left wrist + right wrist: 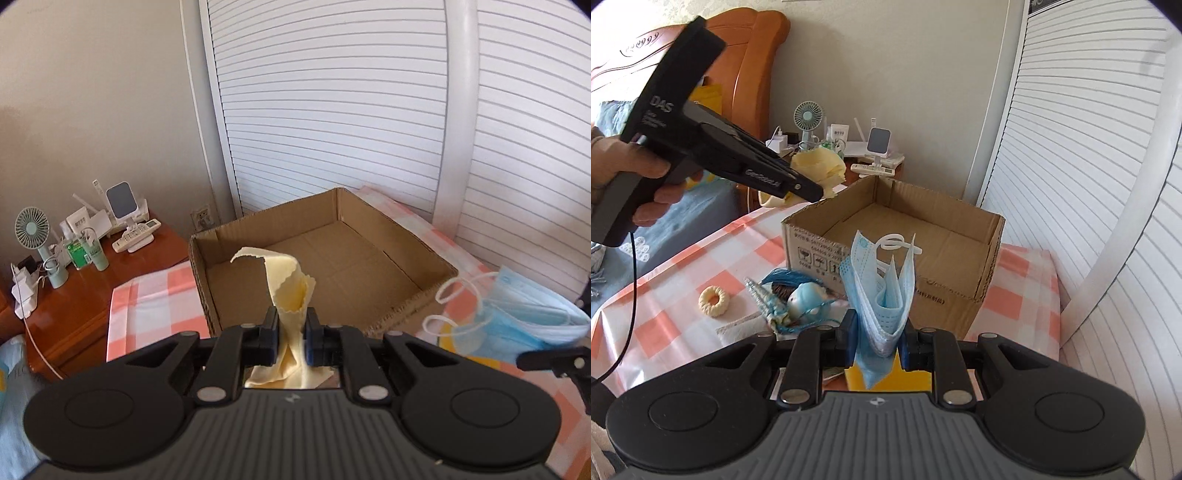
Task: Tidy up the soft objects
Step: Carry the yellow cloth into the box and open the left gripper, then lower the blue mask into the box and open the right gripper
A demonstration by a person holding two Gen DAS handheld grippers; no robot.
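Pink-and-white checked cloth (701, 258) over the bed, and an open, shallow brown cardboard box (905, 229) sits on it in front of white louvred doors (332, 110). Left gripper (291, 325), up just short of the box, is clamped tight on a pale yellow scalloped cloth (284, 280). Right gripper (877, 332), also before the box, pinches a folded light-blue face mask (882, 288). A cream ring (714, 301) and blue plush toy (805, 295) lie left of the box.

The left gripper (816, 194) carries the white word "DAS" on its body, and the cardboard box (923, 295) has printed handling symbols.
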